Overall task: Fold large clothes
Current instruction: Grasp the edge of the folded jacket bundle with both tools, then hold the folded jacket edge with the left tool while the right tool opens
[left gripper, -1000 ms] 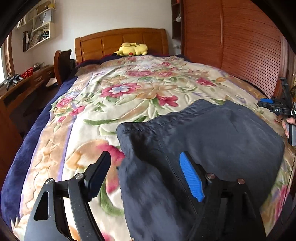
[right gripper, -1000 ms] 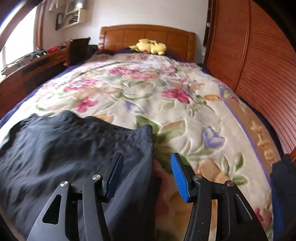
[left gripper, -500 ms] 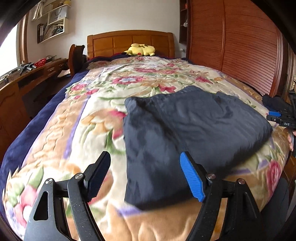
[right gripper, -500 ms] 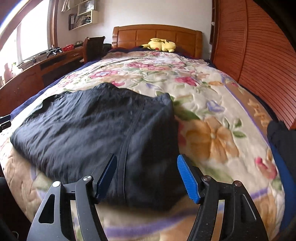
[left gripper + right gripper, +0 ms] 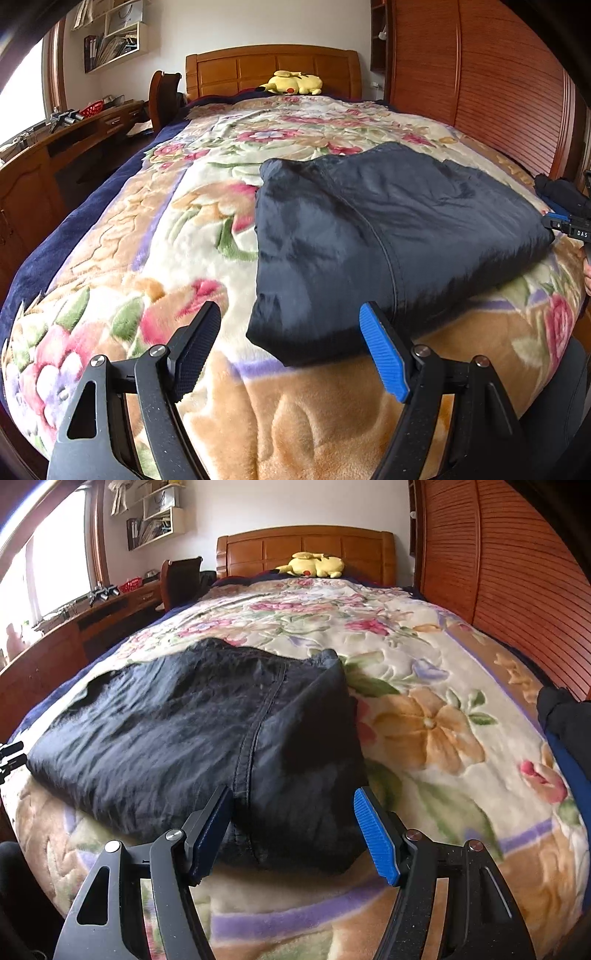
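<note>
A dark navy garment (image 5: 369, 229) lies folded in a flat rectangle on the floral bedspread (image 5: 184, 229) near the foot of the bed; it also shows in the right wrist view (image 5: 207, 731). My left gripper (image 5: 291, 350) is open and empty, just off the garment's near left corner. My right gripper (image 5: 291, 834) is open and empty, over the garment's near right corner without gripping it. The right gripper also shows at the far right edge of the left wrist view (image 5: 569, 225).
A yellow plush toy (image 5: 293, 83) lies by the wooden headboard (image 5: 273, 66). A wooden desk (image 5: 55, 147) and chair (image 5: 162, 92) stand left of the bed. A slatted wooden wardrobe (image 5: 498, 92) runs along the right. Another dark cloth (image 5: 565, 716) lies at the bed's right edge.
Both grippers have pulled back from the garment toward the foot of the bed. The garment lies folded and released, now seen whole.
</note>
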`<act>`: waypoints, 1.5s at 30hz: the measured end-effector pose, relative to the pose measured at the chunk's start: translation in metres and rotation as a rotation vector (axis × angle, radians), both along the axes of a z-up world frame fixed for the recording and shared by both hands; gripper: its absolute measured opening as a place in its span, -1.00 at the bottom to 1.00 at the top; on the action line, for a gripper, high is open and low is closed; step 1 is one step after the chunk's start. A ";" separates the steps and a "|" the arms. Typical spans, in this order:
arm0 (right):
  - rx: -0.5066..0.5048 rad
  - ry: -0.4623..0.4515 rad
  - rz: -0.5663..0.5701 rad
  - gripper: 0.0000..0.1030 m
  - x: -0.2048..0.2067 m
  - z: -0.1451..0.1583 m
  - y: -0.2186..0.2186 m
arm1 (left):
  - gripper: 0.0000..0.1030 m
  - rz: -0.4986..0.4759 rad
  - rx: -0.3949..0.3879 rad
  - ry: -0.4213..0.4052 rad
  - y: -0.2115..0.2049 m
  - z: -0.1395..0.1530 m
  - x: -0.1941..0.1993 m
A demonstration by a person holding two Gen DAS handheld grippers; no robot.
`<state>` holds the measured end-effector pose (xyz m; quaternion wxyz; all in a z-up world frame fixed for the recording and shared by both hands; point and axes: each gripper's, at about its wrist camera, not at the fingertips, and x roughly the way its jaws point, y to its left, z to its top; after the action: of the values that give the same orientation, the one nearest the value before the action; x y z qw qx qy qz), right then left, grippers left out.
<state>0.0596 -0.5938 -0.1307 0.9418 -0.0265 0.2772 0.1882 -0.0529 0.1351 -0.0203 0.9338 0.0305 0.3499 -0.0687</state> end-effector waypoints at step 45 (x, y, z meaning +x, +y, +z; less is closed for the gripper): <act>0.032 -0.033 0.123 -0.62 -0.040 -0.002 -0.006 | -0.69 -0.076 -0.101 -0.095 0.003 0.025 -0.047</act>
<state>0.0196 -0.6001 -0.1329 0.9331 -0.0315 0.2566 0.2498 -0.1001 0.1379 0.0051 0.9464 -0.0001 0.3000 -0.1200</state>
